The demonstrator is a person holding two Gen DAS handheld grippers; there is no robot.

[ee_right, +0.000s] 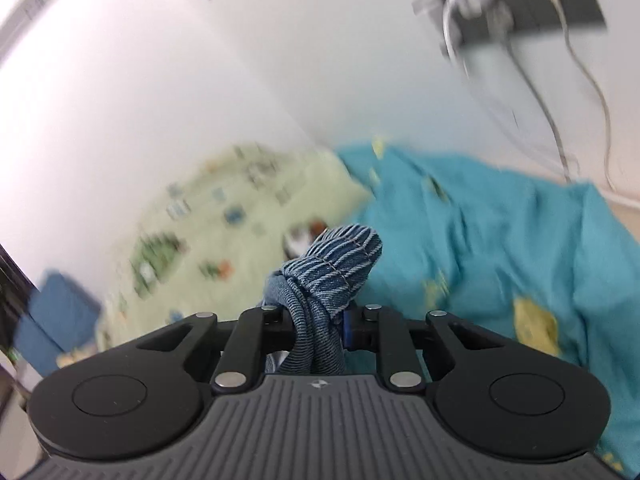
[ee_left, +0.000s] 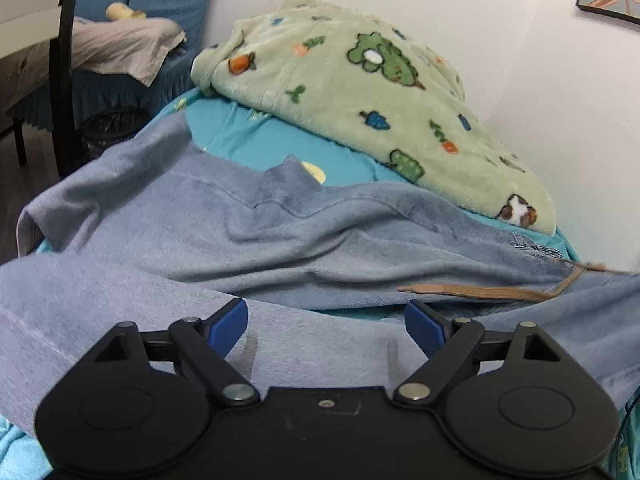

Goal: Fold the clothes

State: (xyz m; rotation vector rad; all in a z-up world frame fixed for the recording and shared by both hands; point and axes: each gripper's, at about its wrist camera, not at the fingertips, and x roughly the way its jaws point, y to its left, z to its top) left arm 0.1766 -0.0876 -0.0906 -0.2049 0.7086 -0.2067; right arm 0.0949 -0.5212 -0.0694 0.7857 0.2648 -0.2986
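Observation:
A pair of light blue denim trousers point(ee_left: 280, 232) lies spread across the bed, with a tan drawstring point(ee_left: 480, 290) lying on the cloth at the right. My left gripper point(ee_left: 326, 322) hovers just over a trouser leg, its blue pads wide apart with nothing pinched between them. In the right wrist view my right gripper point(ee_right: 318, 320) is shut on a bunched fold of the ribbed denim waistband point(ee_right: 340, 256), which sticks up past the fingers and is lifted above the bed.
A pale green fleece blanket point(ee_left: 360, 92) with cartoon prints is heaped against the white wall. The teal bedsheet point(ee_right: 500, 240) covers the bed. A dark chair point(ee_left: 64, 80) and a blue-covered seat stand at the far left. Cables point(ee_right: 560, 100) hang on the wall at the right.

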